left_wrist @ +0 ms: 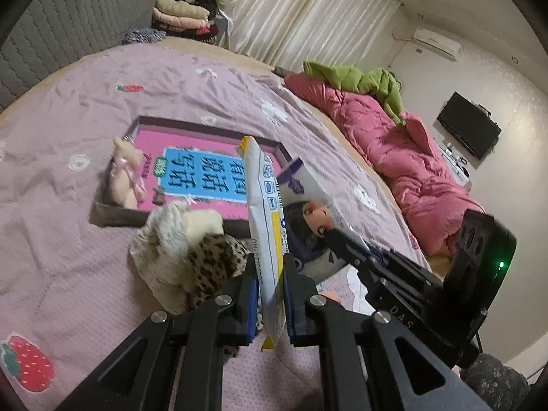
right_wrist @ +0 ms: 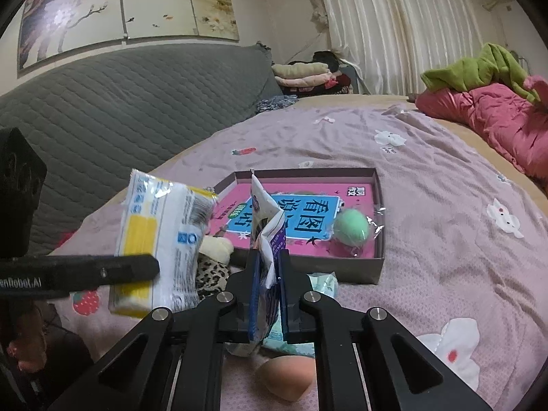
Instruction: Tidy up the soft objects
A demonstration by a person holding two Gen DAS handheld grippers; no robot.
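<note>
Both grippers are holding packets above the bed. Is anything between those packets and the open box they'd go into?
Nothing visible blocks the way. The left gripper holds the yellow-and-white packet, the right gripper the purple packet. The box lies open just ahead. Inside, only a green ball and a pink plush sit at opposite sides.

A: Bedsheet (left_wrist: 85, 226): matt woven cloth, wrinkled. Tissue pack (left_wrist: 265, 226): glossy crinkled plastic film.

B: Agreed. Box (right_wrist: 376, 257): matt cardboard. Fur hat (left_wrist: 178, 239): fluffy pile. Left gripper (left_wrist: 270, 294): matt black plastic, shiny metal screws.
</note>
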